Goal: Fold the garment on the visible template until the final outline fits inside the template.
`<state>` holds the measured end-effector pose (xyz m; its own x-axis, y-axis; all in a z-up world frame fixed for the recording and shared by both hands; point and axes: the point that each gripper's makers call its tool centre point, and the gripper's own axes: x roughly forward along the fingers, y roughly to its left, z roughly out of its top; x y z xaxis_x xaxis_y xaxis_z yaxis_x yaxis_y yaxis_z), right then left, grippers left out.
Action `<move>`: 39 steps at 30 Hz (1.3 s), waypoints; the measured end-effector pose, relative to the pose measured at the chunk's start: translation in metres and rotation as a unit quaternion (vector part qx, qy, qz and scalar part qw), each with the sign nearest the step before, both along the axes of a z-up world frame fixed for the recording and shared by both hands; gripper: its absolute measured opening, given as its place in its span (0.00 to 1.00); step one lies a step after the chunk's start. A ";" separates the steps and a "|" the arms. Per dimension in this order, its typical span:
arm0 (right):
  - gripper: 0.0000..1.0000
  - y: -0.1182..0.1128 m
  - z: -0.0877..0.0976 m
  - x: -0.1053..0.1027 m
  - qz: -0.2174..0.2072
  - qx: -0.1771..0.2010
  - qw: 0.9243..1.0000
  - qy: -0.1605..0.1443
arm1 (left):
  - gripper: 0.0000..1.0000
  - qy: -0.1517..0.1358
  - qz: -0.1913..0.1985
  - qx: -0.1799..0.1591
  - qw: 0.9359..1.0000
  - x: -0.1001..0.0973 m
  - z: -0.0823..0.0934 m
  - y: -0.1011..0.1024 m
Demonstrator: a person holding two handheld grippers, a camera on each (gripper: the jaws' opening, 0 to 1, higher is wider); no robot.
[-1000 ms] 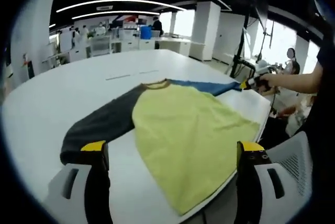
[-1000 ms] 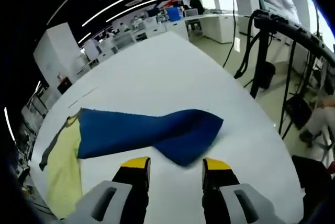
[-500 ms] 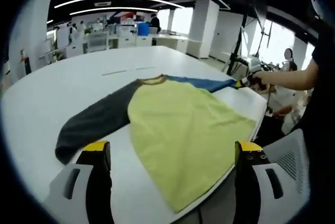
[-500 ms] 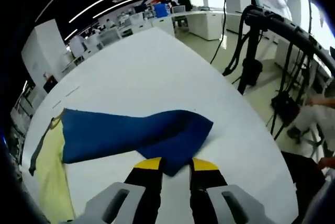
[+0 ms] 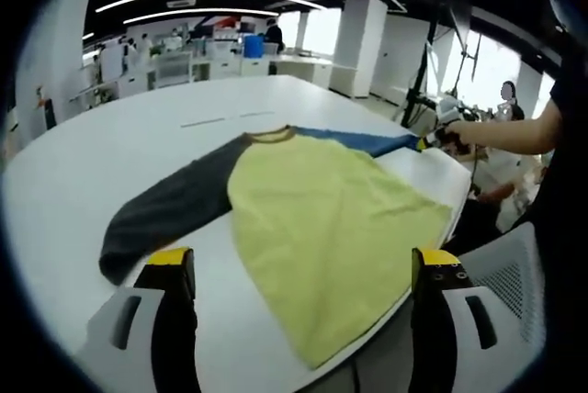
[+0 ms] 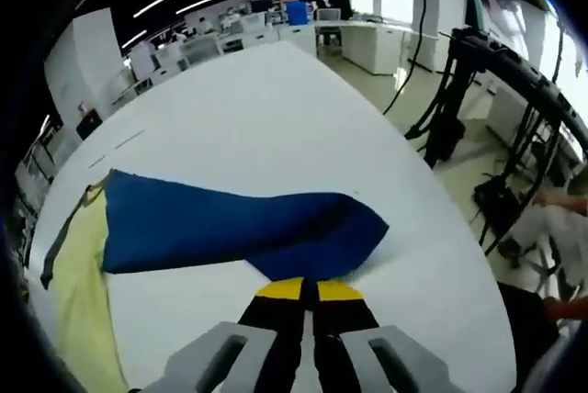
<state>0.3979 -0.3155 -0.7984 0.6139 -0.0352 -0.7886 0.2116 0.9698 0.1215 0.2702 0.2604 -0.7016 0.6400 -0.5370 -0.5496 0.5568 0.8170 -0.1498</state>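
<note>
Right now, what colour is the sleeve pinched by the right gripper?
Dark blue; the sleeve shows best in the right gripper view.

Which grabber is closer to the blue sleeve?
Right. The right gripper has its fingers shut on the blue sleeve end. The left gripper hangs open near the shirt's yellow hem, far from that sleeve.

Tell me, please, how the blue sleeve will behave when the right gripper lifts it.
The blue sleeve is thin cloth lying flat, so it will probably drape limply from the right gripper. It joins the yellow body, so lifting may drag that part too.
</note>
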 end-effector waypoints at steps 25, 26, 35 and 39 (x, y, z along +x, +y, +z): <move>0.00 -0.013 0.029 -0.016 0.061 -0.020 0.998 0.025 | 0.96 -0.005 -0.012 0.001 1.000 0.000 0.003 -0.005; 0.00 -0.015 0.029 -0.015 0.061 -0.020 0.998 0.026 | 0.97 -0.006 -0.012 0.000 1.000 0.000 0.003 -0.005; 0.00 -0.019 0.020 -0.012 0.048 0.000 0.998 0.034 | 0.98 -0.004 -0.016 0.006 1.000 -0.002 0.001 -0.006; 0.00 -0.016 0.024 -0.010 0.047 0.006 0.998 0.028 | 0.98 -0.002 -0.013 0.009 1.000 -0.003 -0.001 -0.005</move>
